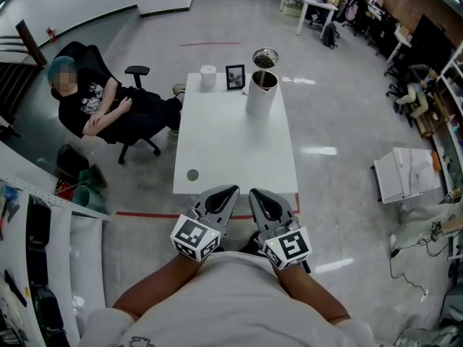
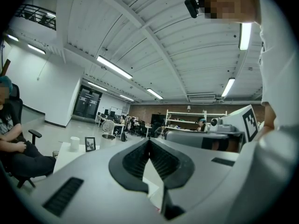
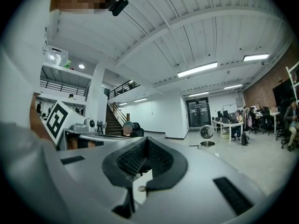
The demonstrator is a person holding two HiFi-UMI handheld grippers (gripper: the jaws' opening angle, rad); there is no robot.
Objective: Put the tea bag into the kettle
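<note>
The kettle [image 1: 261,91], a pale cylinder with a steel rim, stands at the far right of the white table [image 1: 239,157], its round lid [image 1: 265,58] up behind it. I see no tea bag that I can make out. A small grey disc [image 1: 192,174] lies near the table's front left edge. My left gripper [image 1: 231,190] and right gripper [image 1: 254,193] hang side by side over the near edge, pointing level at the table. Both are shut with nothing in them. The kettle shows small in the left gripper view [image 2: 108,137] and in the right gripper view [image 3: 207,144].
A framed picture [image 1: 235,76] and a white roll [image 1: 208,76] stand at the table's far edge, left of the kettle. A person sits in a black chair [image 1: 108,110] at the left. A white box [image 1: 409,172] lies on the floor at the right.
</note>
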